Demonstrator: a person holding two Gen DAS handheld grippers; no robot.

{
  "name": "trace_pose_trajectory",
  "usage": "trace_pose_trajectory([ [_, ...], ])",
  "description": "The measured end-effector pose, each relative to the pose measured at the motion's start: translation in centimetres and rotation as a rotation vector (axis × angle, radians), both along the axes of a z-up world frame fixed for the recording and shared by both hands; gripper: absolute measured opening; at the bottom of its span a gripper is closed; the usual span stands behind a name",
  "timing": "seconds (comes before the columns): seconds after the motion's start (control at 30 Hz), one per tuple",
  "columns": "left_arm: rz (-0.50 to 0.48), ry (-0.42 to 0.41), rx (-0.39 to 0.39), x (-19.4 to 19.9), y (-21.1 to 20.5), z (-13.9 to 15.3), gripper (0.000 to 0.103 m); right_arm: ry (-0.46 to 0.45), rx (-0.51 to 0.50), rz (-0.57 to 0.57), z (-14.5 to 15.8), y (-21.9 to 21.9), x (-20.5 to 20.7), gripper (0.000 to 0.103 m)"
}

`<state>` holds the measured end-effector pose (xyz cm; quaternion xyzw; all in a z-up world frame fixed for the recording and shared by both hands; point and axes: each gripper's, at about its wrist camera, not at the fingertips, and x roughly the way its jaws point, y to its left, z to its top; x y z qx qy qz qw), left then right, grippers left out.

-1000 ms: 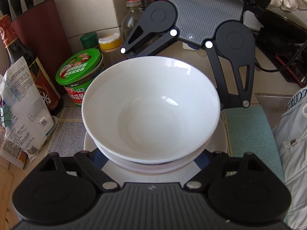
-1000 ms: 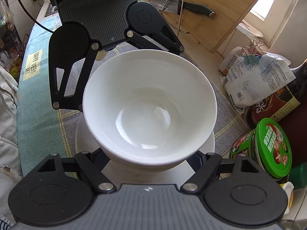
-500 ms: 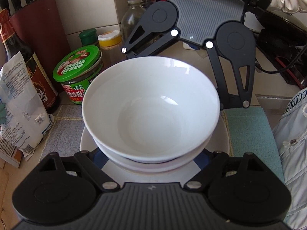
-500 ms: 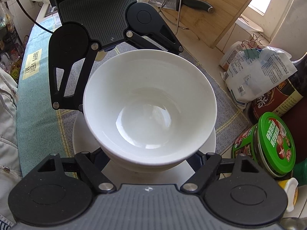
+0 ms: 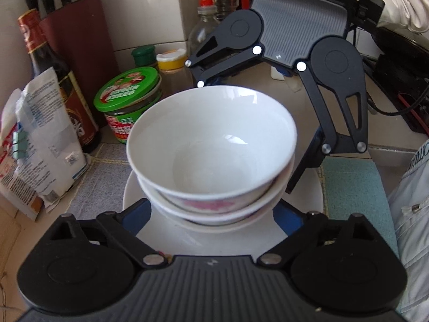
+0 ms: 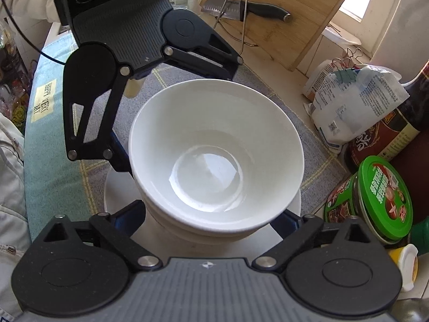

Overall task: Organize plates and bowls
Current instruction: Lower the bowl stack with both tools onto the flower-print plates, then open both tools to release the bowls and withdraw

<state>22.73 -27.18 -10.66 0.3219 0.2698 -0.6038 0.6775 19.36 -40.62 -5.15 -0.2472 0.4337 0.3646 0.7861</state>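
Both pairs of jaws have just been opening, and the white bowl that they were clasping a second ago is now sitting lower, nested in a second bowl on a white plate. Going left to right across the bench: a paper bag, a dark sauce bottle and a green-lidded jar are standing just beside the stack. The left hand-held gripper is flanking the stack with its jaws spread, gripping nothing. The right hand-held gripper is likewise standing open, pads clear of the bowls. Glazed ceramic like this is probably stiff, smooth, slippery and breakable; taking hold at opposite points of the rim looks safest.
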Motion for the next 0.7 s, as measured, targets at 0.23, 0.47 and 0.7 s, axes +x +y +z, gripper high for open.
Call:
trace_pose_trajectory([
  [0.23,0.067,-0.062,-0.086,-2.2,3.4,1.1,0.1,-0.039,-0.057,-0.04,1.1,0.9,-1.1,0.101],
  [0.47,0.199,-0.101,-0.277,-4.4,8.4,3.0,0.102,-0.098,-0.204,-0.134,2.6,3.5,-3.2,0.102],
  [0.7,0.342,-0.16,-0.45,-6.1,13.9,4.5,0.102,-0.192,-0.336,-0.368,5.5,7.8,-5.8,0.103],
])
